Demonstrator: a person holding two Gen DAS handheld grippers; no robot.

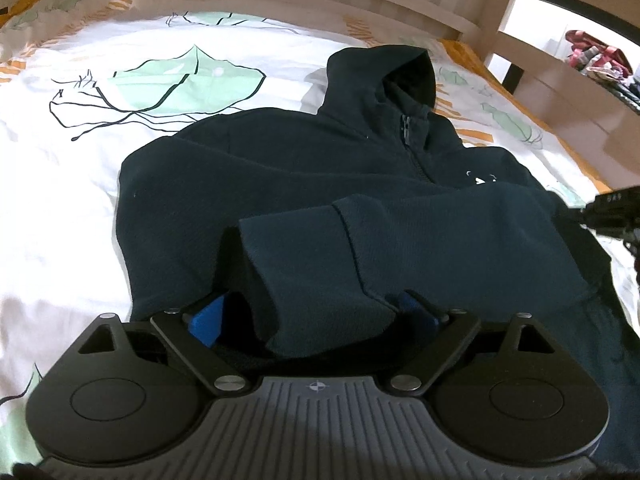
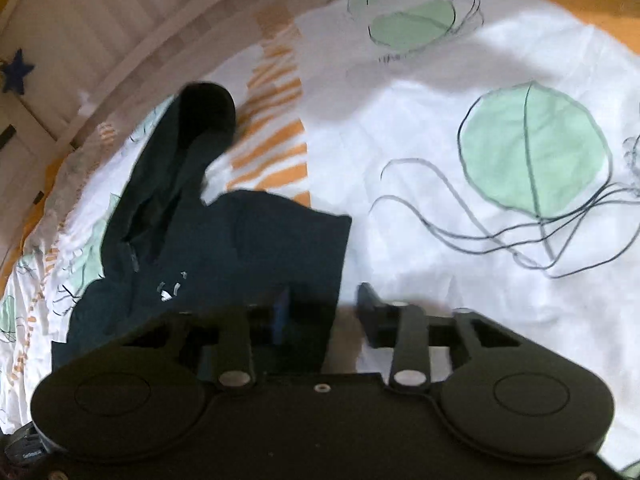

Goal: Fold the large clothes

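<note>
Between left gripper (image 1: pixel 316 312) fingers: hoodie sleeve (image 1: pixel 400 248)

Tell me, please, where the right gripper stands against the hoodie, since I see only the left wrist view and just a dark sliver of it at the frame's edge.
Observer: In the right wrist view the right gripper straddles the side edge of the hoodie. Its jaws stand apart, one over cloth, one over the sheet.
Operator: Is anything lying on the sheet beyond that edge?
Observer: Only printed sheet shows there, with a round green leaf.
Operator: Is that picture sharp?
Observer: No, it is smeared, so I cannot tell whether a pad touches the cloth.
</note>
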